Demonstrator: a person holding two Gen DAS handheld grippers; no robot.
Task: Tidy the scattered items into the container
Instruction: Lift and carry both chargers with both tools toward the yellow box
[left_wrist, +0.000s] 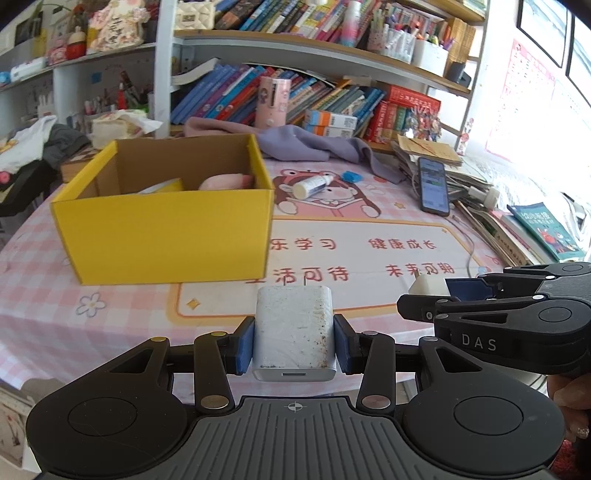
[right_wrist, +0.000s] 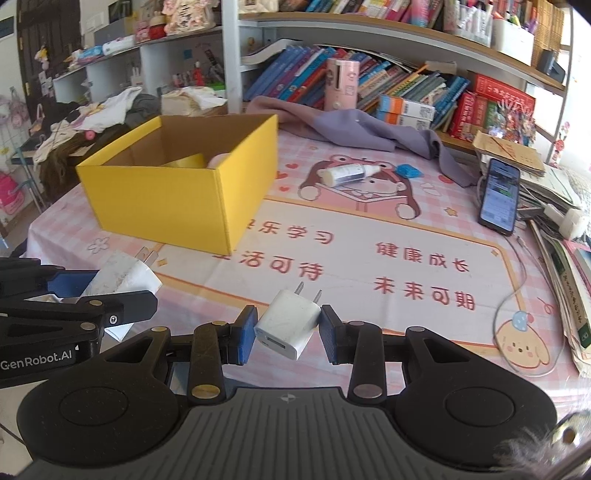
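Currently: left tongs (left_wrist: 294, 341) clenched on large white charger (left_wrist: 294, 328), gripped across its flat sides, long axis and prongs pointing ahead toward yellow box (left_wrist: 162, 236). Right tongs (right_wrist: 288, 330) clenched on small white charger (right_wrist: 288, 323), tilted, prongs up and ahead; box ahead-left, both carried for dropping in.

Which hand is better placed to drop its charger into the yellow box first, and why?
Left, probably. The left gripper holds its large charger squarely, and the yellow box sits nearer its side. The right gripper grips its small charger tilted, farther from the box.
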